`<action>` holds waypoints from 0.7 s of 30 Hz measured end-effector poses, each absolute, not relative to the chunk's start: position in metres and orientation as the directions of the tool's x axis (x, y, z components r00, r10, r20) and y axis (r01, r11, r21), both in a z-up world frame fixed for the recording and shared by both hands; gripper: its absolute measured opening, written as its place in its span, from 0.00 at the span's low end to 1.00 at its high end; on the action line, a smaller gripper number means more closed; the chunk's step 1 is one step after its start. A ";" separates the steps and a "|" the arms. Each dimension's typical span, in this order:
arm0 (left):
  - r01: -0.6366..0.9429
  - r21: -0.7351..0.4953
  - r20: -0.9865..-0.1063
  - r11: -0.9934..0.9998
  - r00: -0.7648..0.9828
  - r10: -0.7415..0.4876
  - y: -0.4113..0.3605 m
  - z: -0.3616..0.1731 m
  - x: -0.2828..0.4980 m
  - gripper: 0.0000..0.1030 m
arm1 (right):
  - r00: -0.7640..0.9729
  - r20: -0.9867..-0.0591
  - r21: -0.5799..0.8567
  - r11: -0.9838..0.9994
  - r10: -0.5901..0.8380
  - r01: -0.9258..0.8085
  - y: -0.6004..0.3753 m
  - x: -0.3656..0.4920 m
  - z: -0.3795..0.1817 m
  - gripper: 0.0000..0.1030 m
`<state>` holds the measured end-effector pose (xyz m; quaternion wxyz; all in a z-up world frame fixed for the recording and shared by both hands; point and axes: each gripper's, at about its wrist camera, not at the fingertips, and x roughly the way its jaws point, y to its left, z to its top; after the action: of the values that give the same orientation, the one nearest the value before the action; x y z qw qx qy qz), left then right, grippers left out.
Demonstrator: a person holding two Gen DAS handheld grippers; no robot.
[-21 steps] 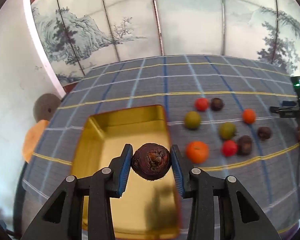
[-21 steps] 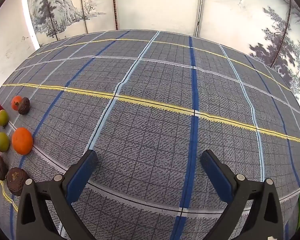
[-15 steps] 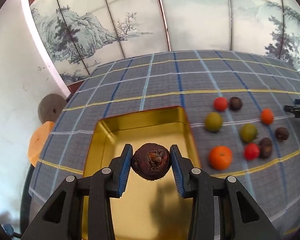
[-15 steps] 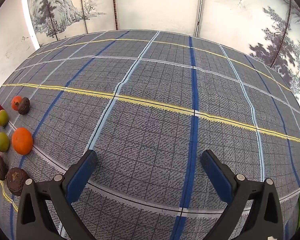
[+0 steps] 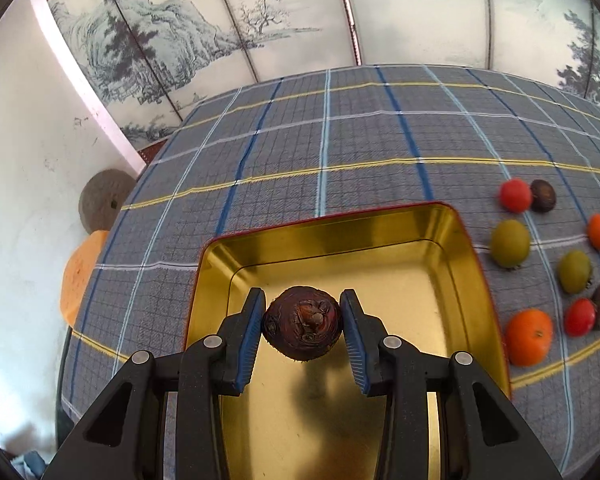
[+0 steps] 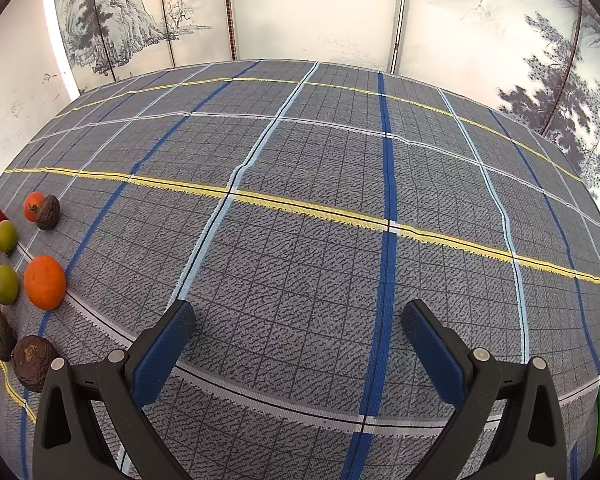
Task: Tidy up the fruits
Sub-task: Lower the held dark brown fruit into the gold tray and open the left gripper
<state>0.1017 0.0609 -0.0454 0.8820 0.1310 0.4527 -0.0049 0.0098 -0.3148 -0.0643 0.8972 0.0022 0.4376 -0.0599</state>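
Grey checked tablecloth (image 6: pixel 308 240), lined blue, yellow and white. Shiny gold metal tray (image 5: pixel 440 272), red-rimmed. Dark brown wrinkled round fruit (image 5: pixel 302 322) between blue finger pads (image 5: pixel 249 332). Beside: orange, green, red, brown fruits.

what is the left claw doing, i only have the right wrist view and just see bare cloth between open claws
Observer: The left claw is shut on a dark brown wrinkled fruit, pads pressing on both sides of it.
Operator: where is it over
Observer: It hangs above a gold tin that lies open on the checked cloth; no other fruit shows in the visible part of the tin.
Operator: how many oranges are left, i see one big one and a sliver
Observer: In the left wrist view two show: a large orange by the tin's right wall and a small orange farther right.
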 end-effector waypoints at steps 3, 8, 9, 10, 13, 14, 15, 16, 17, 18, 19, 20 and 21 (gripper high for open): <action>0.119 0.222 -0.817 0.968 0.564 0.119 0.068 -0.052 0.112 0.39 | 0.610 -0.785 -0.049 0.993 -0.106 0.109 -0.315 0.010 -0.064 1.00; 0.112 0.225 -0.824 0.968 0.552 0.128 0.074 -0.060 0.121 0.39 | 0.610 -0.785 -0.048 0.993 -0.106 0.110 -0.315 0.009 -0.065 1.00; 0.113 0.234 -0.825 0.966 0.548 0.136 0.075 -0.061 0.121 0.39 | 0.610 -0.785 -0.048 0.993 -0.105 0.110 -0.315 0.010 -0.064 1.00; 0.114 0.242 -0.824 0.964 0.548 0.142 0.076 -0.061 0.122 0.39 | 0.610 -0.785 -0.048 0.993 -0.106 0.110 -0.315 0.009 -0.065 1.00; 0.108 0.225 -0.835 0.968 0.534 0.134 0.078 -0.064 0.127 0.39 | 0.610 -0.785 -0.048 0.993 -0.106 0.110 -0.315 0.010 -0.064 1.00; 0.103 0.230 -0.832 0.968 0.537 0.140 0.079 -0.064 0.128 0.39 | 0.610 -0.785 -0.048 0.993 -0.106 0.110 -0.315 0.010 -0.064 1.00; 0.100 0.240 -0.828 0.966 0.540 0.149 0.080 -0.064 0.129 0.39 | 0.610 -0.785 -0.048 0.993 -0.105 0.110 -0.315 0.010 -0.064 1.00; 0.099 0.242 -0.827 0.965 0.542 0.152 0.080 -0.064 0.130 0.39 | 0.610 -0.785 -0.048 0.993 -0.106 0.110 -0.315 0.010 -0.064 1.00; 0.098 0.247 -0.825 0.964 0.544 0.156 0.082 -0.063 0.130 0.39 | 0.610 -0.785 -0.048 0.993 -0.105 0.110 -0.315 0.010 -0.064 1.00; 0.096 0.247 -0.825 0.964 0.543 0.157 0.082 -0.064 0.130 0.39 | 0.610 -0.785 -0.048 0.993 -0.105 0.110 -0.315 0.010 -0.064 1.00; 0.094 0.253 -0.823 0.963 0.543 0.164 0.082 -0.064 0.130 0.39 | 0.610 -0.785 -0.048 0.993 -0.105 0.110 -0.315 0.010 -0.064 1.00; 0.093 0.254 -0.823 0.963 0.544 0.164 0.082 -0.064 0.131 0.39 | 0.610 -0.785 -0.048 0.993 -0.105 0.109 -0.315 0.010 -0.064 1.00; 0.095 0.257 -0.821 0.962 0.546 0.166 0.083 -0.063 0.131 0.39 | 0.610 -0.785 -0.048 0.993 -0.105 0.110 -0.315 0.010 -0.064 1.00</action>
<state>0.1311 0.0831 -0.0632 0.8685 0.1370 0.4760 0.0203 0.0103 -0.3146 -0.0643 0.8972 0.0024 0.4375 -0.0599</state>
